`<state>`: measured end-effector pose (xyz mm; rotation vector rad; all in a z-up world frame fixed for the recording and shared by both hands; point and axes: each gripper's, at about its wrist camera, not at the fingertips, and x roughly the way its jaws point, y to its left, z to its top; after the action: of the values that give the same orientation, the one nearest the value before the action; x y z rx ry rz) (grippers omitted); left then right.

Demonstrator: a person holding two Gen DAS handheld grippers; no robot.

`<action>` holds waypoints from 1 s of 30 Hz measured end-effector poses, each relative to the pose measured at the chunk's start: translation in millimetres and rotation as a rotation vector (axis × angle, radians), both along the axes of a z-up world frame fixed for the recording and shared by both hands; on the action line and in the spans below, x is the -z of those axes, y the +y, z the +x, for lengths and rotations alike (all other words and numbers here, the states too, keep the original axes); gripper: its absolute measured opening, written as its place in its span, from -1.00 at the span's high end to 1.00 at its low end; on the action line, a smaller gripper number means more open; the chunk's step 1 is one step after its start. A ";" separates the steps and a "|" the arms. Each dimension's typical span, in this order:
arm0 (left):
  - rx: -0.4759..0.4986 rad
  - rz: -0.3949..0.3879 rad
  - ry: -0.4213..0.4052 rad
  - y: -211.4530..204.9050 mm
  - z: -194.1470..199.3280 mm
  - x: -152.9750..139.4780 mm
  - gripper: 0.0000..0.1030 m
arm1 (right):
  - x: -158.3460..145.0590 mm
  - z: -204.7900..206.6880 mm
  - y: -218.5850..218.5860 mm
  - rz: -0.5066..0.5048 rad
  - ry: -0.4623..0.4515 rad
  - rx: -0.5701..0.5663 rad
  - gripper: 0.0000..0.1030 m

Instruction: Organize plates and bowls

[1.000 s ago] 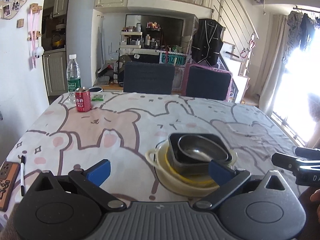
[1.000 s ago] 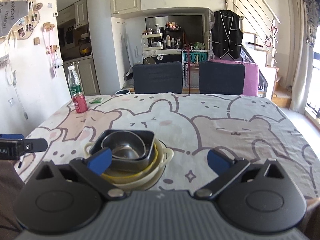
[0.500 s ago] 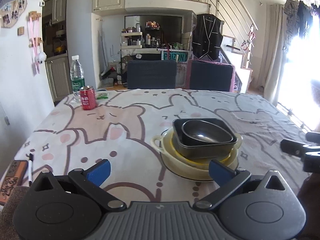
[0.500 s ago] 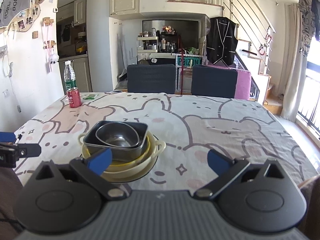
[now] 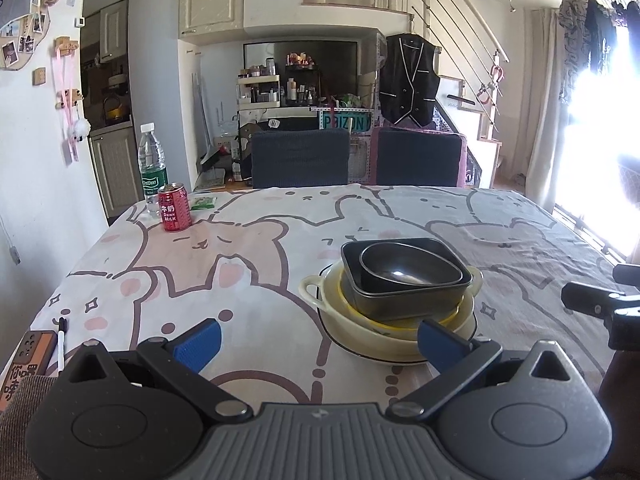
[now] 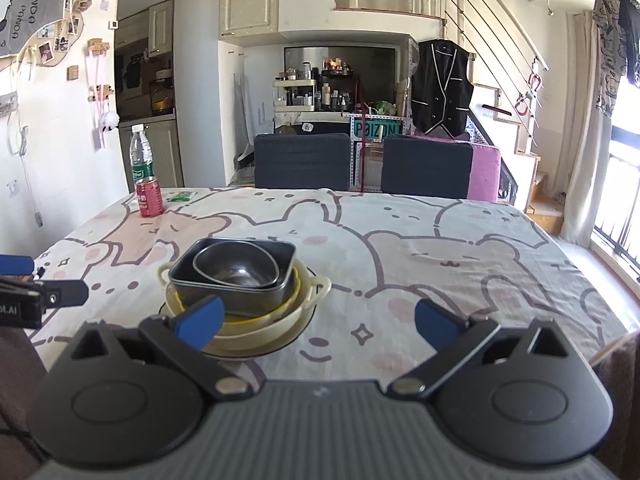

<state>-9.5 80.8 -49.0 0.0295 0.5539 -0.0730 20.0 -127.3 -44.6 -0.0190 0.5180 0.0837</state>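
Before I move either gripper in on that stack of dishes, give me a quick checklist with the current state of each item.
1. Left gripper open and holding nothing: ok.
2. Right gripper open and holding nothing: ok.
3. Stack nested straight, metal bowl inside the dark square pan, on the cream handled dish: ok.
4. Both grippers clear of the stack, not touching: ok.
5. Red can and water bottle well away at the far left corner: ok.
6. Dishes clean and dry: cannot tell.
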 end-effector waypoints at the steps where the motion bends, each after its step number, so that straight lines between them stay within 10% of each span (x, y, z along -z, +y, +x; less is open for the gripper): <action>1: -0.001 -0.001 -0.001 -0.1 -0.1 -0.1 -1.00 | -0.1 0.2 -0.2 0.002 0.000 0.002 -0.99; 30: 0.002 -0.002 0.000 1.0 0.1 0.8 -1.00 | 2.9 -0.4 -0.2 0.020 0.003 0.009 -0.99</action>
<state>-9.4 81.8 -49.8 0.0278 0.5541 -0.0760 19.6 -127.5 -47.6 0.0033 0.5200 0.0807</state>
